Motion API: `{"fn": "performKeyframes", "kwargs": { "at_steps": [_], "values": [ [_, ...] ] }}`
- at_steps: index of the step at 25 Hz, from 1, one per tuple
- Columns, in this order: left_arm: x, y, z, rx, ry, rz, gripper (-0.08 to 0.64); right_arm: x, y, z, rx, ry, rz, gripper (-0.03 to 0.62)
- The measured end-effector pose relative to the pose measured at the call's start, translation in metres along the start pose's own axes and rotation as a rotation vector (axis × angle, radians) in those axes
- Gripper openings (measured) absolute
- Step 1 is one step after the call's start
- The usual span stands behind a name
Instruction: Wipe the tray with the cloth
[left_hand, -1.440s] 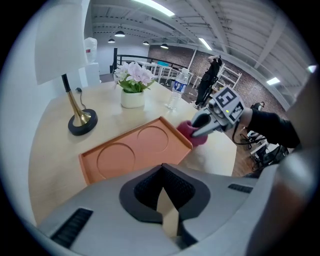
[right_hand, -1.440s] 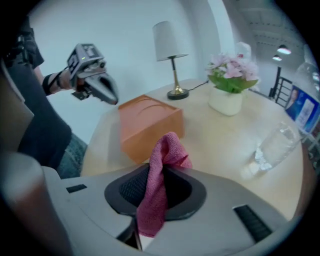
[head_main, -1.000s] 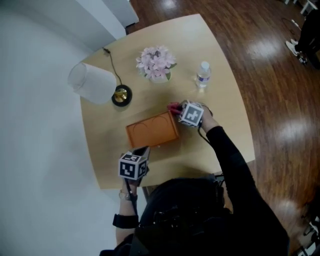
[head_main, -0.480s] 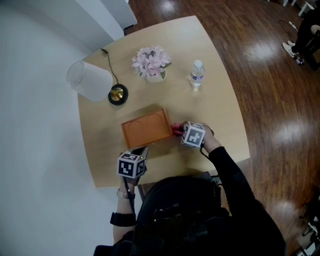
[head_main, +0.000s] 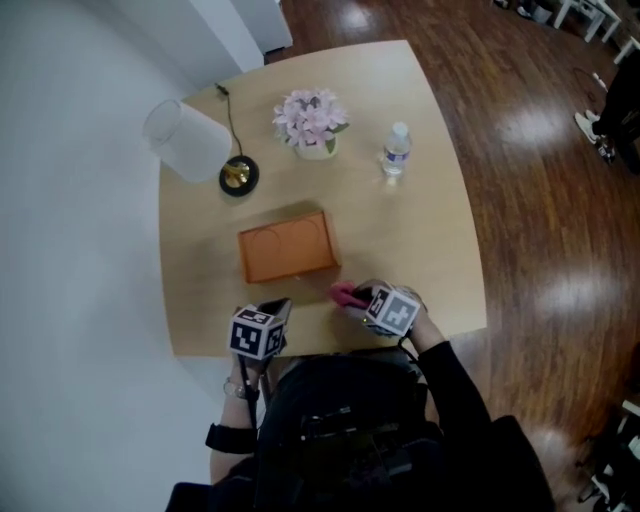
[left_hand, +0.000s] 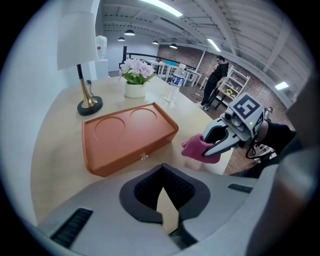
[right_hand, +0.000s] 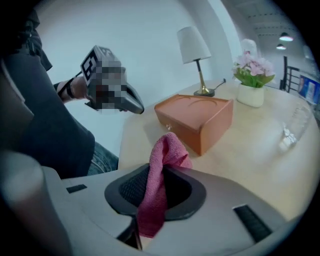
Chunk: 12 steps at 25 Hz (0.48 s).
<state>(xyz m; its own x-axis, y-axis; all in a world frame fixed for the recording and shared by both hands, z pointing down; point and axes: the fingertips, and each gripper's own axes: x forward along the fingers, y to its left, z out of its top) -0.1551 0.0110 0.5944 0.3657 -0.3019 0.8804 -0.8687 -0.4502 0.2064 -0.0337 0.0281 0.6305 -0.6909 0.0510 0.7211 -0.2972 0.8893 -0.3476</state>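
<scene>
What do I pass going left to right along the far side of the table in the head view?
lamp → pot of pink flowers → water bottle

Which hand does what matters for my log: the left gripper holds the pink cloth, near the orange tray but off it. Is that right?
Not quite: the right gripper holds the pink cloth, pinched between its jaws, as the right gripper view shows. The left gripper holds nothing. The rest stands: the cloth is near the orange tray but off it.
</scene>
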Motion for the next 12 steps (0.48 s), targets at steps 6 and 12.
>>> {"fn": "performKeyframes", "kwargs": {
  "at_steps": [6,12],
  "values": [
    [-0.008,-0.003,-0.008,-0.024,-0.027,0.019,0.002,-0.048,-0.065,-0.032,0.482,-0.181,-0.346,0.083],
    [-0.007,0.008,-0.005,0.031,-0.040,-0.016,0.002,-0.057,-0.109,-0.092,0.648,-0.097,-0.522,0.083]
  ]
}}
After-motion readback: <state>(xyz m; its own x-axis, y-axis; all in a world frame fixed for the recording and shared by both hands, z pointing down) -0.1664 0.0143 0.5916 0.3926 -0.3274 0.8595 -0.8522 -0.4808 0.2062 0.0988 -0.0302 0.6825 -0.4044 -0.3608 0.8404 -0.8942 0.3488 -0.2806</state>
